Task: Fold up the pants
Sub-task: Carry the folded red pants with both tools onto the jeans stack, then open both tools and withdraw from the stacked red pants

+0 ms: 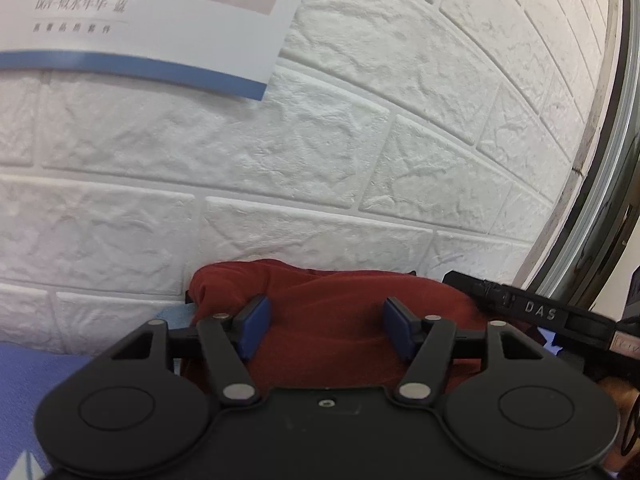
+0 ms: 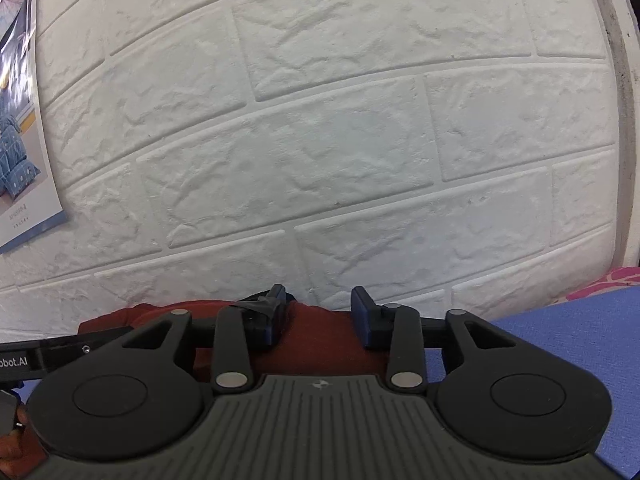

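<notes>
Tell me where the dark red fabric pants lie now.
In both wrist views the dark red fabric pants lie bunched on the blue sheet, against the white brick-pattern wall.

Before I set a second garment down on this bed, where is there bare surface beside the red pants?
Bare blue sheet lies right of the red pants, bordered by the white brick wall and a pink patterned edge. A smaller blue patch shows left of them. The middle is crowded: the pants are bunched against the wall, and both open grippers hover there.
</notes>
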